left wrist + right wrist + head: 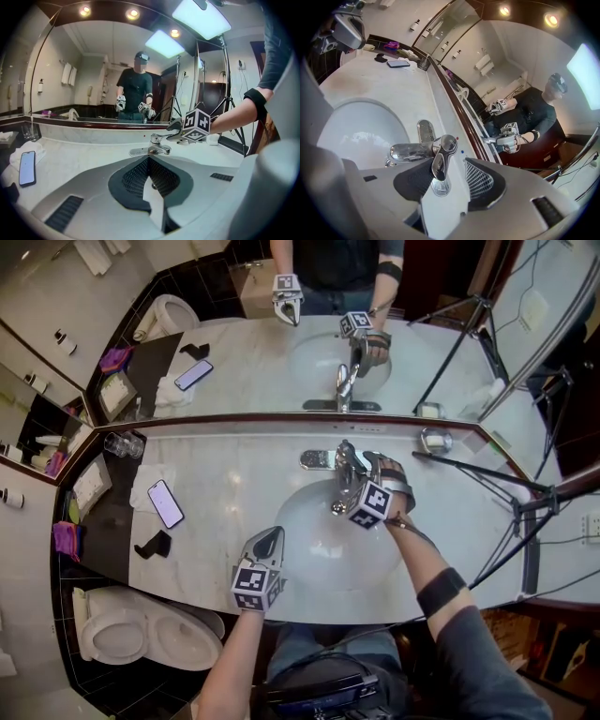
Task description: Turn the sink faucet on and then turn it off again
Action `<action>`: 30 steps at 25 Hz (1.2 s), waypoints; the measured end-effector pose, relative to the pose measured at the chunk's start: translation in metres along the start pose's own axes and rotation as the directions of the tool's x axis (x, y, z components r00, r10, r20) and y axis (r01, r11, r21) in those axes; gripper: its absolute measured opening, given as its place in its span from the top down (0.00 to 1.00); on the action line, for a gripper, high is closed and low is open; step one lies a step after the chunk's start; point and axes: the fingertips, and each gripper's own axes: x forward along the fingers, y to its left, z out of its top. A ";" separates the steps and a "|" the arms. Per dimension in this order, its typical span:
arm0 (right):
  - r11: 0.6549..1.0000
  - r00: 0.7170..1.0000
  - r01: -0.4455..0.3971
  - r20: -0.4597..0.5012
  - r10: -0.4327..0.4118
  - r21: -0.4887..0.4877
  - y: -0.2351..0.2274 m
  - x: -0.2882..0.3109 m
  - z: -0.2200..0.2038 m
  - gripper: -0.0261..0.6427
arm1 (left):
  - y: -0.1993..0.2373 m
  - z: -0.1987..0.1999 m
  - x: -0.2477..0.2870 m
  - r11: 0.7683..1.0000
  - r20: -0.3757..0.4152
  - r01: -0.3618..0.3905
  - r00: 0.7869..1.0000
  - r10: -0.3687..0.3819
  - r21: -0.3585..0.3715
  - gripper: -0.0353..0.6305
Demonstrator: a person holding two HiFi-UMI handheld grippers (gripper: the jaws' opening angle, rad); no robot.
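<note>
Jaws, right gripper (446, 180): spread, straddling the faucet lever (440, 161). The lever's long axis runs back between the pads, and the spout (410, 151) points left over the sink (351, 126). Jaws, left gripper (149, 164): tips together, empty, at the sink's front edge, farther from the lever.

head view: faucet (317, 458) spout partly hidden under right gripper (354, 472); tripod (521, 521) cut by right edge; phone (166, 503) screen unreadable.
</note>
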 end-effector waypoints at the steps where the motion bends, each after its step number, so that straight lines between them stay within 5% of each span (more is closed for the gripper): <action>1: 1.000 1.000 0.008 0.006 -0.008 0.007 -0.002 0.001 0.001 0.63 | 0.000 0.000 0.000 1.000 0.001 -0.001 1.000 0.001 0.000 0.97; 30: 0.999 1.000 -0.021 0.012 0.020 0.034 -0.027 0.009 0.021 0.64 | 0.003 0.007 0.000 1.000 0.012 -0.010 1.000 0.010 -0.002 0.97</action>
